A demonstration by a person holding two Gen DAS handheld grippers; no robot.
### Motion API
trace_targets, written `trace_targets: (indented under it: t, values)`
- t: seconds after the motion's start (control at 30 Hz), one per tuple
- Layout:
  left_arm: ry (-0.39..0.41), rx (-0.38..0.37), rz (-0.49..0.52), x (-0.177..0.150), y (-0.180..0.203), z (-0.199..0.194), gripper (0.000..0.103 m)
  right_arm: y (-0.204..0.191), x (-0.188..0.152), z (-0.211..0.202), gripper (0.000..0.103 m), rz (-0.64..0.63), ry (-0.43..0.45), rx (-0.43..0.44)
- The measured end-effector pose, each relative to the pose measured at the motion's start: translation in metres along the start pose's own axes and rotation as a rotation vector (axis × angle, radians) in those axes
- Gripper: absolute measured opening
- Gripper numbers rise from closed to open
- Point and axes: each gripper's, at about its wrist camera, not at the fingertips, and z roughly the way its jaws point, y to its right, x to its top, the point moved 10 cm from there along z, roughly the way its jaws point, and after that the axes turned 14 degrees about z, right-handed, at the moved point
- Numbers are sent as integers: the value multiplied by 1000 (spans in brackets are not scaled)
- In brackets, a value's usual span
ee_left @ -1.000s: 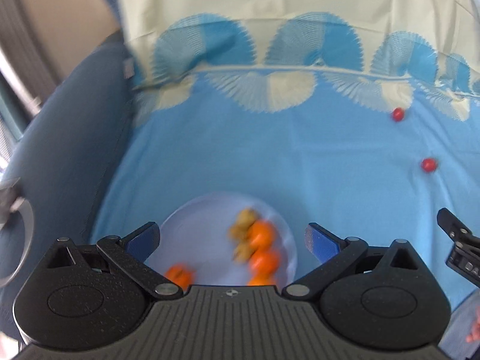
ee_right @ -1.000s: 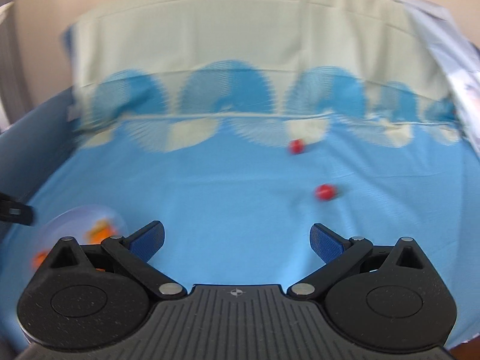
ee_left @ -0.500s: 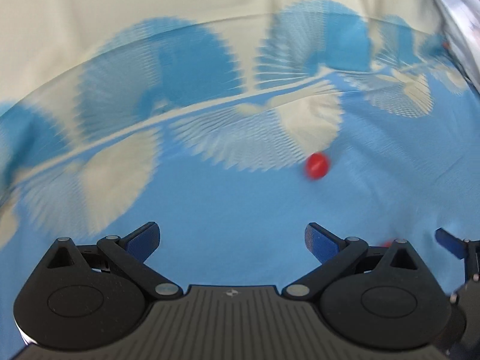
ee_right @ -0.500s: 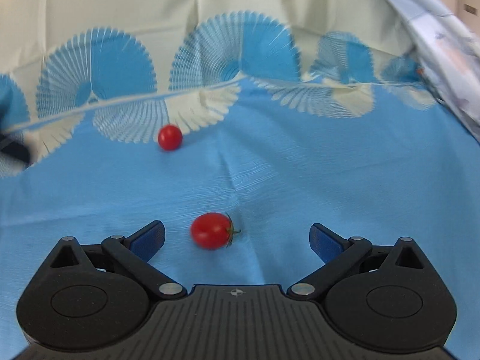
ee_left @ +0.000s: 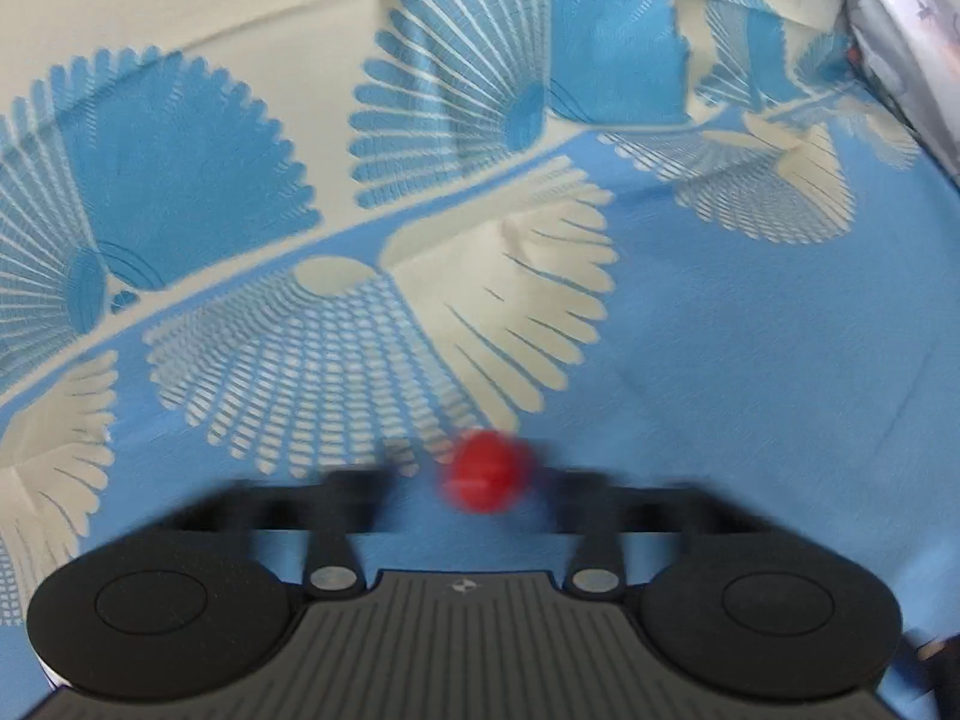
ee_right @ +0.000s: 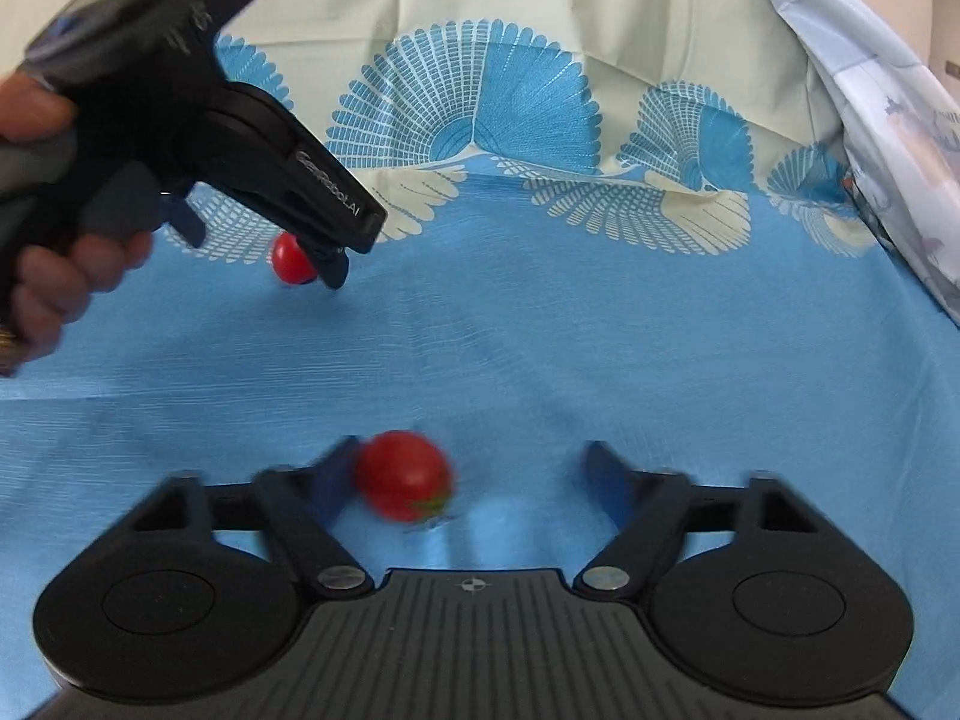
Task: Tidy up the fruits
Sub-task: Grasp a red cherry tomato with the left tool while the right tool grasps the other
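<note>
Right wrist view: right gripper (ee_right: 474,480) jaws closing around a cherry tomato (ee_right: 403,475) on the blue cloth (ee_right: 600,348); left finger touches it, right finger clear. Left gripper (ee_left: 474,495), in a hand (ee_right: 48,264), closing on the second tomato (ee_left: 486,471); blurred, contact cannot be told.

We seem to be in a home: a blue bedsheet (ee_right: 600,348) with fan patterns covers a bed-like surface.
</note>
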Motion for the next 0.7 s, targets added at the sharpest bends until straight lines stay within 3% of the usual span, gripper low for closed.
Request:
trace_targets:
  t: [0.03, 0.2, 0.3, 0.43, 0.57, 0.7]
  values:
    - [9, 5, -11, 0, -2, -4, 31, -2, 0, -3, 33, 3, -1, 19]
    - [-9, 27, -29, -17, -12, -41, 31, 26, 16, -9, 33, 145, 47, -40]
    - [-66, 71, -57, -44, -20, -78, 31, 50, 23, -11, 33, 222, 79, -101]
    - [-138, 114, -115, -88, -27, -137, 31, 70, 19, -16, 33, 310, 50, -161]
    - [-143, 143, -171, -128, -32, -206, 31, 58, 22, -48, 33, 336, 45, -119]
    - [-137, 156, -219, -165, -34, -272, 31, 26, 23, -107, 33, 313, 43, -10]
